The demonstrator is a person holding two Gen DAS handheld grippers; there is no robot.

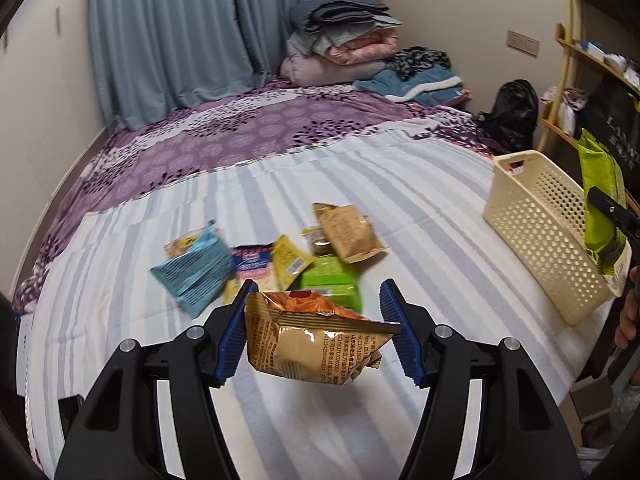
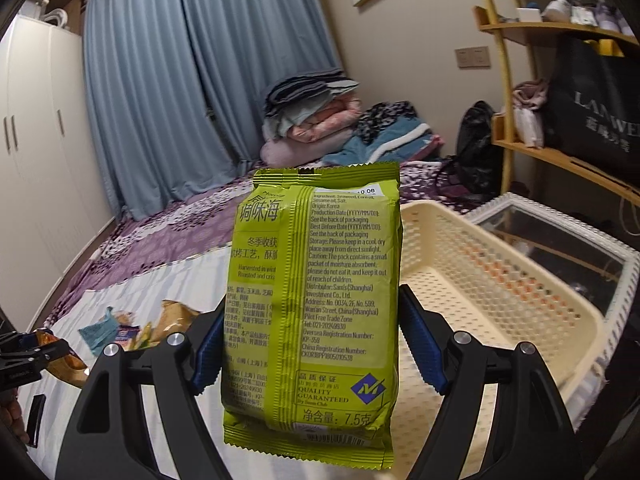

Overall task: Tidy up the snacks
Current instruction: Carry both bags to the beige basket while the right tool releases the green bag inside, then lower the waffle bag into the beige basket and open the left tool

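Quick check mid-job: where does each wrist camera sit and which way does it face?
Left wrist: on the left gripper, over the striped bedsheet, facing the snack pile; jaws hold a gold crinkled snack bag; a hand shows at right.
Right wrist: on the right gripper, facing the curtains; jaws hold a green seaweed packet.
Shared: cream perforated plastic basket, both snacks.

Dim indoor light, fisheye-warped edges
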